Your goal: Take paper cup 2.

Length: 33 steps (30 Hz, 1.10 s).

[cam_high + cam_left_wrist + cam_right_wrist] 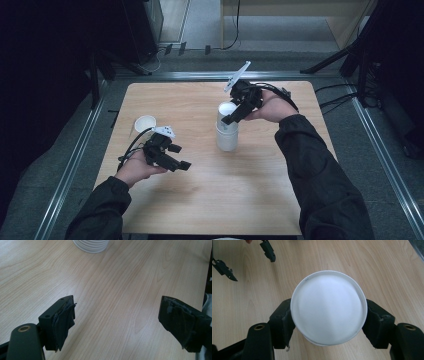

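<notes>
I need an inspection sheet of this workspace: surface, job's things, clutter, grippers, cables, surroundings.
Surface: wooden table, bare light wood.
Job's things: stack of white cups upside down mid-table; single white cup at the left.
Clutter: nothing seen.
Grippers: right gripper shut on the top cup of the stack; left gripper open over bare wood.
Cables: black cable trailing from the left gripper; more on the floor.
Surroundings: grey floor, metal rails, dark stands.

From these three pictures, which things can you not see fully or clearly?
- Cup stack: in the high view the right gripper covers part of its top; how many cups cannot be counted.
- Same stack in the left gripper view: cut off by the top edge.
- Top cup in the right gripper view: it hides the cups beneath.
- Single cup: high view, too small to see inside.
</notes>
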{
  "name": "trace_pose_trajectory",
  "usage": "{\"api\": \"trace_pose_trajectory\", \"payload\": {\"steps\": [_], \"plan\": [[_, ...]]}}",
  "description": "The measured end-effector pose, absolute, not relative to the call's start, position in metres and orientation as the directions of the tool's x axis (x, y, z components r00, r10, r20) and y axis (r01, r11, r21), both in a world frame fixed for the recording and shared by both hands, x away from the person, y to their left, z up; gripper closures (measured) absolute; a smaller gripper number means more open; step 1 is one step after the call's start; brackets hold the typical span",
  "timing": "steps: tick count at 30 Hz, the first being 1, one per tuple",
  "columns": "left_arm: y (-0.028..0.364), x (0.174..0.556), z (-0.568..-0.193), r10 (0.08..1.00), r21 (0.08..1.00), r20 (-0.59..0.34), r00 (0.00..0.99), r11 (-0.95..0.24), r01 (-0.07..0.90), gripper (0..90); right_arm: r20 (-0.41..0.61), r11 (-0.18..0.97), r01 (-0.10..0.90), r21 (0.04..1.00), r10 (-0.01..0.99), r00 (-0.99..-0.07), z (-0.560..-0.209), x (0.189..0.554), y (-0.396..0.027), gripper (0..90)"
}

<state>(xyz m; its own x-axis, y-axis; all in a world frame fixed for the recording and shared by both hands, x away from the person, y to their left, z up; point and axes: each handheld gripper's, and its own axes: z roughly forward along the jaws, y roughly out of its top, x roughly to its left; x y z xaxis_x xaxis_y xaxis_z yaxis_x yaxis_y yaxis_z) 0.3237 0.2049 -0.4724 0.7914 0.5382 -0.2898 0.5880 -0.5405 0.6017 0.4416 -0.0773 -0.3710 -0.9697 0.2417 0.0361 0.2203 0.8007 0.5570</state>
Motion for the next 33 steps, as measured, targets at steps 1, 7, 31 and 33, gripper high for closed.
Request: {"api": "trace_pose_trajectory", "payload": {"steps": [1, 7, 31, 33], "plan": [[0.205, 0.324, -0.472, 0.538, 0.602, -0.291, 0.791, -0.539, 0.588, 14.1, 0.035, 0.8, 0.219, 0.559, 0.241, -0.97, -0.37, 0.442, -0.077, 33.4], [0.206, 0.324, -0.472, 0.531, 0.605, -0.302, 0.791, -0.534, 0.59, 14.1, 0.046, 0.796, 0.234, 0.558, 0.252, -0.967, -0.365, 0.442, -0.079, 33.6], [0.208, 0.325, -0.474, 0.53, 0.603, -0.311, 0.789, -0.531, 0.595, 14.1, 0.021, 0.781, 0.224, 0.583, 0.261, -0.965, -0.3, 0.422, -0.084, 34.2], [0.208, 0.325, -0.473, 0.53, 0.603, -0.311, 0.789, -0.532, 0.595, 14.1, 0.007, 0.788, 0.211, 0.578, 0.254, -0.967, -0.294, 0.417, -0.086, 34.3]]}}
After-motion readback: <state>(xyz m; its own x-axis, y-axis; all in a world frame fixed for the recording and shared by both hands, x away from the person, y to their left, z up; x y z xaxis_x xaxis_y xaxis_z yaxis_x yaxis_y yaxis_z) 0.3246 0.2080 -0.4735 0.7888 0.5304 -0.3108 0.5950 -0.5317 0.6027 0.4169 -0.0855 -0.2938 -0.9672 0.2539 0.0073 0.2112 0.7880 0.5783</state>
